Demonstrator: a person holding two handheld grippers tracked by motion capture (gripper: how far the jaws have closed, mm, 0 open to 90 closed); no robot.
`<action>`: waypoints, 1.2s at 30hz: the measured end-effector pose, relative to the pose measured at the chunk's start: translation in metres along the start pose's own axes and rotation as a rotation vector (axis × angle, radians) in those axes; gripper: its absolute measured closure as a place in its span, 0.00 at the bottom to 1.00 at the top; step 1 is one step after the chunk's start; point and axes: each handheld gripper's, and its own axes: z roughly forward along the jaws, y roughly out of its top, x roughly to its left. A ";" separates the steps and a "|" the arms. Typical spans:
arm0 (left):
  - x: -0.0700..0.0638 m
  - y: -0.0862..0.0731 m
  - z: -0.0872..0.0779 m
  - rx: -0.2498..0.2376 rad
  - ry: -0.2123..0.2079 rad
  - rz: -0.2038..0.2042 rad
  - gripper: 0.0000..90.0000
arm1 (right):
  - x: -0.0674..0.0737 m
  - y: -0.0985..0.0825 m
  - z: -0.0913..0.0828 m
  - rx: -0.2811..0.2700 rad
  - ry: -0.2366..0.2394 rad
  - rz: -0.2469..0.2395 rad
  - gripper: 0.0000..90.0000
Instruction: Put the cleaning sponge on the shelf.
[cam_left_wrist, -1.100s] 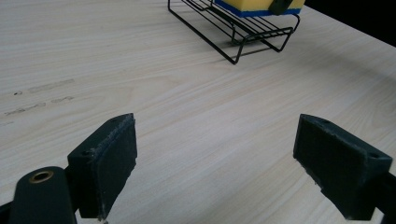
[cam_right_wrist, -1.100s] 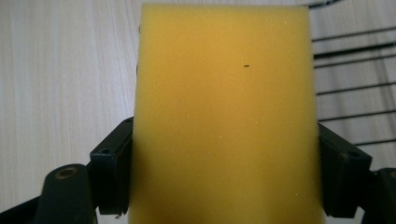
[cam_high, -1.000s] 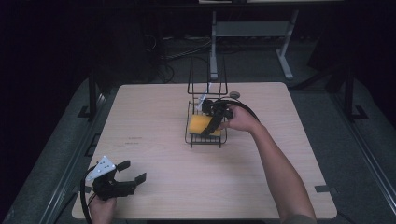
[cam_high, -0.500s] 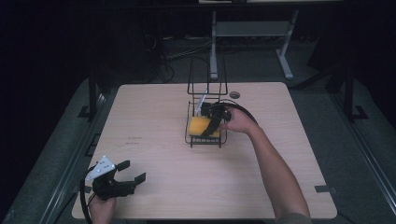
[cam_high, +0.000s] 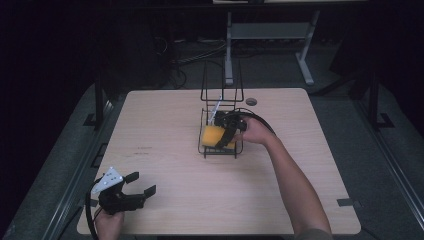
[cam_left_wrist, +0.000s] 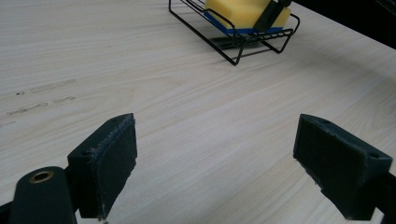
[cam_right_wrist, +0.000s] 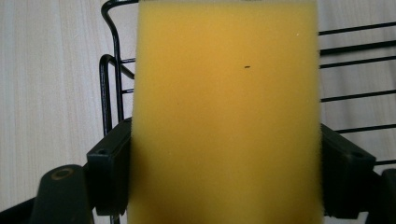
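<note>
1. your right hand-held gripper (cam_high: 229, 134) is clamped on the yellow sponge (cam_high: 212, 136), one jaw on each long side, inside the black wire rack (cam_high: 206, 150) near the middle of the tabletop (cam_high: 165, 125), toward its far edge.
2. in the right gripper view the sponge (cam_right_wrist: 224, 112) runs lengthwise straight out from between the jaws, so its long axis follows the gripper's own line (blue underside faces down).
3. your left hand-held gripper (cam_high: 135, 184) rests near the near left corner, jaws wide apart, well away from the rack (cam_left_wrist: 233, 42); the right is plainly nearer.
</note>
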 end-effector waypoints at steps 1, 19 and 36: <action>0.000 0.000 0.000 -0.001 0.000 -0.001 0.14 | 0.000 0.000 0.000 -0.001 -0.002 -0.003 0.22; -0.001 0.000 0.000 -0.002 0.000 -0.001 0.14 | 0.004 0.000 -0.009 -0.028 -0.007 0.014 0.18; -0.002 0.000 0.001 0.006 -0.006 0.006 0.14 | 0.009 -0.006 -0.021 -0.074 -0.044 0.014 0.18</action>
